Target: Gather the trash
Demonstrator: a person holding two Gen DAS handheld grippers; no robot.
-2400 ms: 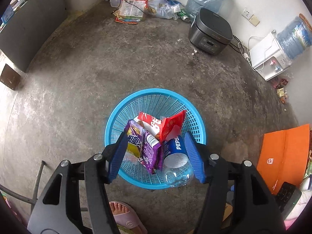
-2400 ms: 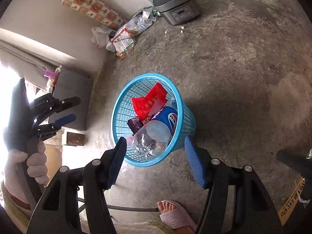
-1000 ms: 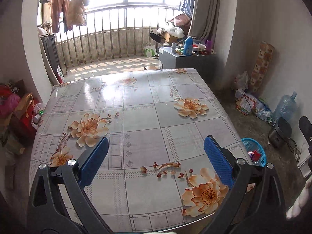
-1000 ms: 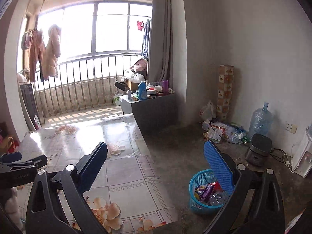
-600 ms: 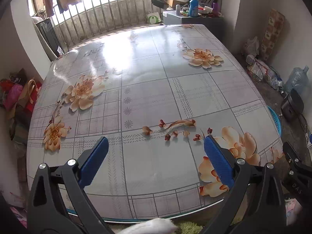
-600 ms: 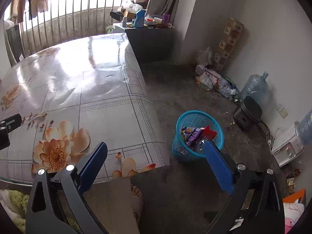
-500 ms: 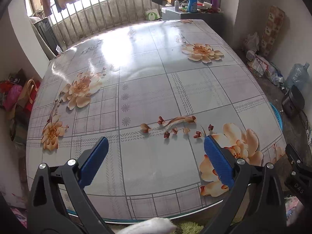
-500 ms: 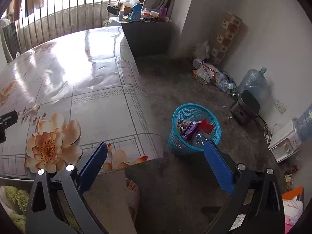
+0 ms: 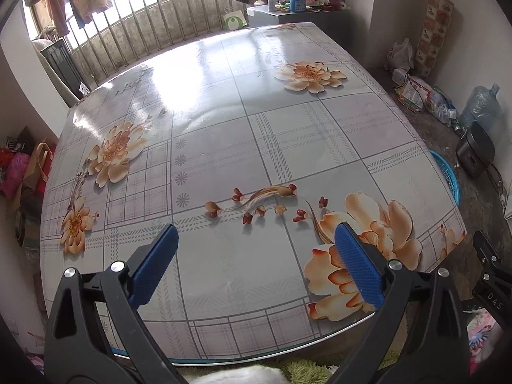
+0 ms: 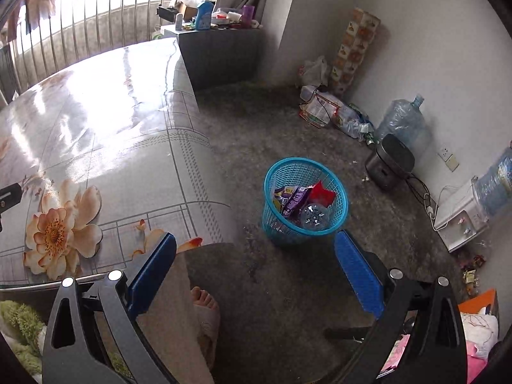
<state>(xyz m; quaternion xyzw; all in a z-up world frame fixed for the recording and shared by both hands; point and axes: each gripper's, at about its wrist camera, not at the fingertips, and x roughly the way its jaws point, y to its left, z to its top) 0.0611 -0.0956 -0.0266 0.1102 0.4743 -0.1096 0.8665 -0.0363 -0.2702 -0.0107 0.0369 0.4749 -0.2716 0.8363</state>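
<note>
A blue mesh basket (image 10: 281, 220) stands on the concrete floor right of the table, holding a purple wrapper (image 10: 294, 200), a red wrapper (image 10: 323, 193) and a clear plastic bottle (image 10: 313, 216). Its rim (image 9: 448, 176) peeks out past the table's right edge in the left wrist view. My left gripper (image 9: 256, 256) hangs open above the near part of the flowered table (image 9: 224, 134), nothing between its fingers. Held above the floor near the table's corner, my right gripper (image 10: 256, 265) is open and empty, the basket just beyond it.
A black cooker (image 10: 388, 161), water jugs (image 10: 403, 121) and a white dispenser (image 10: 460, 217) line the right wall. A dark cabinet (image 10: 220, 54) with bottles stands behind the table. The person's foot in a sandal (image 10: 204, 313) is on the floor below my right gripper.
Both grippers rose from just over the basket, swung up to table height, then tipped down a little. The left one now faces the tabletop. Both stay open.
</note>
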